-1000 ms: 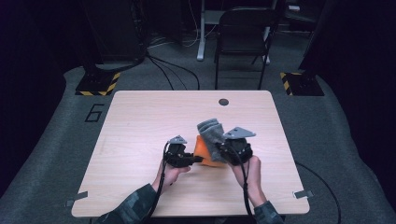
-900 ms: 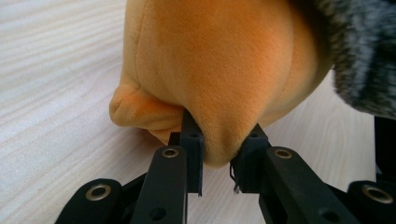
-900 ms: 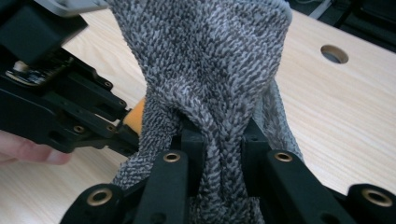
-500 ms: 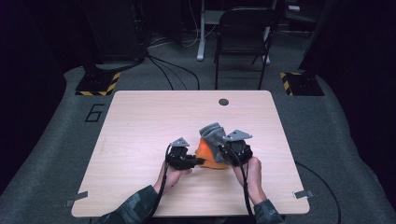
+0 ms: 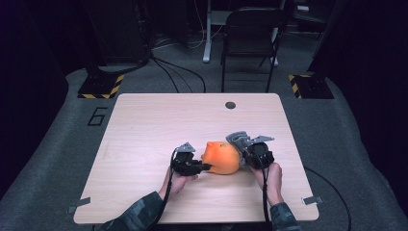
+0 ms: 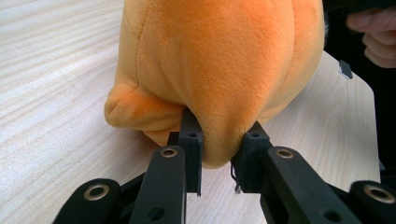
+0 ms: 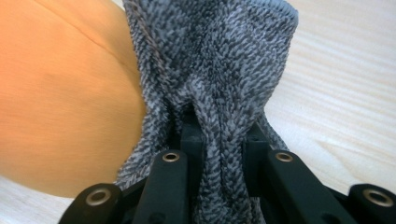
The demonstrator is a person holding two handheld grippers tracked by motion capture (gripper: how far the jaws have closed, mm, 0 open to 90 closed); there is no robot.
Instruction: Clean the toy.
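An orange plush toy (image 5: 220,158) lies on the wooden table (image 5: 159,120) between my two hands. My left gripper (image 5: 206,167) is shut on a fold of its orange fabric (image 6: 219,93), the black pads (image 6: 192,149) pinching it from both sides. A grey knitted cloth (image 5: 238,141) sits against the toy's right side. My right gripper (image 5: 246,155) is shut on a bunch of that grey cloth (image 7: 219,84), which rises between its jaws with the orange plush toy (image 7: 65,107) beside it at the left.
A small dark round grommet (image 5: 230,105) is set into the table near its far edge. A black chair (image 5: 250,38) stands on the floor beyond the table. Yellow-black striped blocks (image 5: 101,86) lie on the carpet at both far corners.
My right hand has come down and to the right with the grey cloth, uncovering the orange toy's top. The left hand has kept its place.
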